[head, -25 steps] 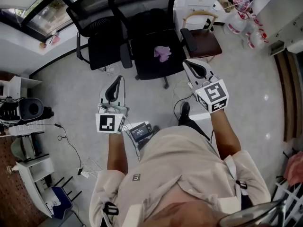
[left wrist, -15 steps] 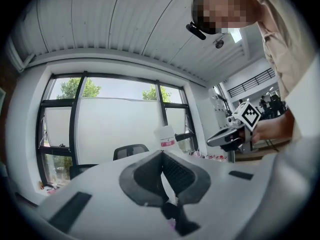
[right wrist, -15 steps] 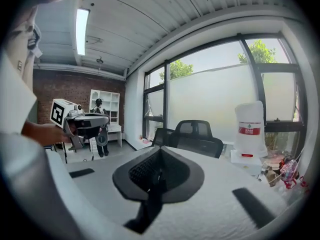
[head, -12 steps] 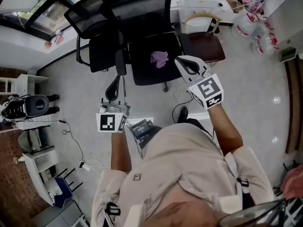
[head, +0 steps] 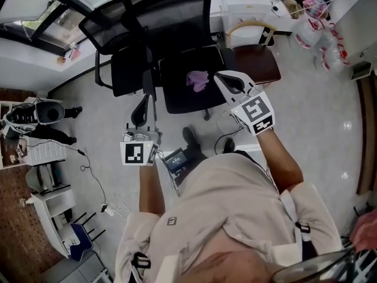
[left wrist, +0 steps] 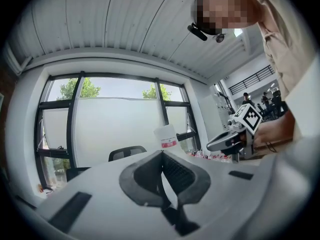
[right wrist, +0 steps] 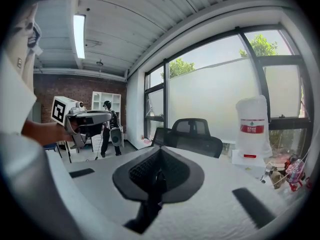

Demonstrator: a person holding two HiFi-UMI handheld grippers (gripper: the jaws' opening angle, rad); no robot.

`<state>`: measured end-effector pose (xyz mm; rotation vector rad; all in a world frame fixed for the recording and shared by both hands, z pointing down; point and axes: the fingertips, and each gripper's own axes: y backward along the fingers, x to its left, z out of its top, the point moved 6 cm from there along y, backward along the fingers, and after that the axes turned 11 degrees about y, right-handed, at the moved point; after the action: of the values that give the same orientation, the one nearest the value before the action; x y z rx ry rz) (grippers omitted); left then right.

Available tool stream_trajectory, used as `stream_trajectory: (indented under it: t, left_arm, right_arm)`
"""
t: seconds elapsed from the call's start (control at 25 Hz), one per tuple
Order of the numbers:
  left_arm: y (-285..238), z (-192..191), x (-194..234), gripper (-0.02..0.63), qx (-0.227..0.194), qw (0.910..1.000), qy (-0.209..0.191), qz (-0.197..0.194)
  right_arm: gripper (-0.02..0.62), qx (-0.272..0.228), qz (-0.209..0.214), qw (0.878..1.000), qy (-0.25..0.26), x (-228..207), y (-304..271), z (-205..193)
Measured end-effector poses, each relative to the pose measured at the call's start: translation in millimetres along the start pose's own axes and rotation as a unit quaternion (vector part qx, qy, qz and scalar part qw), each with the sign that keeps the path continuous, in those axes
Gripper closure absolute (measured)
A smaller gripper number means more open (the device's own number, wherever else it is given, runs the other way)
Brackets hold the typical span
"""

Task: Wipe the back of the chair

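Both my grippers shut, chair ahead.
My left gripper [head: 141, 106] and right gripper [head: 228, 82] have jaws pressed together on nothing. The chair [head: 177, 25] stands at twelve o'clock, with a purple cloth [head: 198, 79] on its seat.

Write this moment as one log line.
left gripper: shut, empty | right gripper: shut, empty | purple cloth: on chair seat | wiping: pending

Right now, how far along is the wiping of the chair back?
Nothing looks done yet. The purple cloth lies on the chair seat, not picked up. In hand: nothing; the left gripper and right gripper are both shut and empty, neither touching the cloth. Left to do: grasp the cloth, then wipe the mesh back.
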<state>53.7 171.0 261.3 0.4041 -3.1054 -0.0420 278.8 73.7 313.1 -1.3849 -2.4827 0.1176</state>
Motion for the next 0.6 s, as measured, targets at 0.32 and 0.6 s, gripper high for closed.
stream_trajectory:
  t: [0.32,0.6]
  left_arm:
    - [-28.1,-21.9,58.9,0.6,-0.005,0.9994,0.022,-0.028]
    - [-64.6,-27.1,117.4,0.6,0.001,0.9978,0.037,-0.055]
  right_arm:
    - [0.601,0.017,-0.028,0.999,0.008,-1.9,-47.0,3.9]
    - [0.601,0.045,-0.044,0.998,-0.003,-9.6,-103.9,4.6]
